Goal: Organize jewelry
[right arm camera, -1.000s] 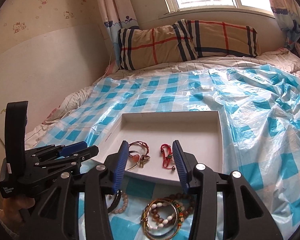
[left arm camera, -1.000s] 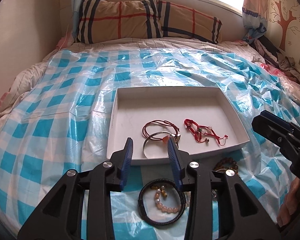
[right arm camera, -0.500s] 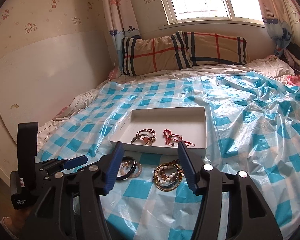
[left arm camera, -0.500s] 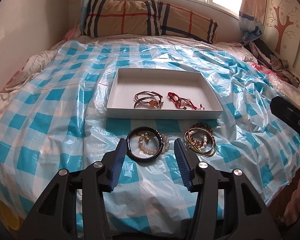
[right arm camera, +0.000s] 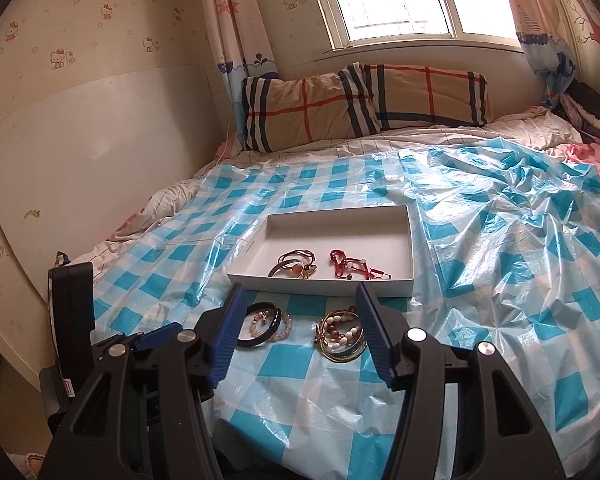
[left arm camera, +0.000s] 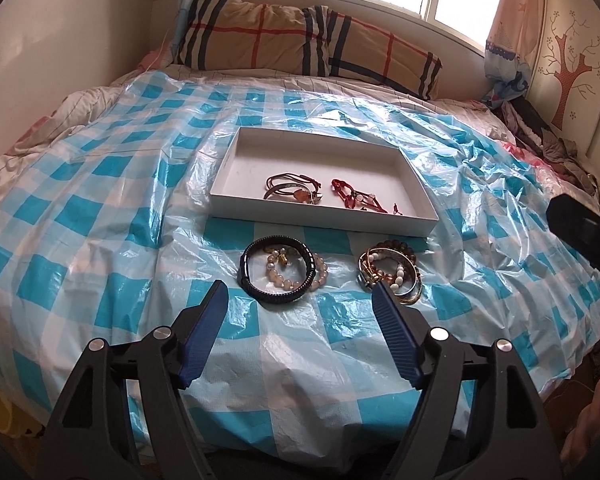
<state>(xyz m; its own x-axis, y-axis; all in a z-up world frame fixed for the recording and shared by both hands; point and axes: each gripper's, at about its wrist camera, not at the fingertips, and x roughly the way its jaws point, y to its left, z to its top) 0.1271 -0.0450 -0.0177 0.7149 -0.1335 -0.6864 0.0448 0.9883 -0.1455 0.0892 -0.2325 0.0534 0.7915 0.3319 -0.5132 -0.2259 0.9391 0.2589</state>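
Both my claws had drawn back from the white tray (left arm camera: pixel 324 222) on the bed, empty: the left claw (left arm camera: pixel 300 312) was opening wide, the right claw (right arm camera: pixel 298 308) half open. Two cord bracelets (left arm camera: pixel 296 190) lay inside; the black bangle (left arm camera: pixel 278 274) and beaded pile (left arm camera: pixel 390 274) waited outside.
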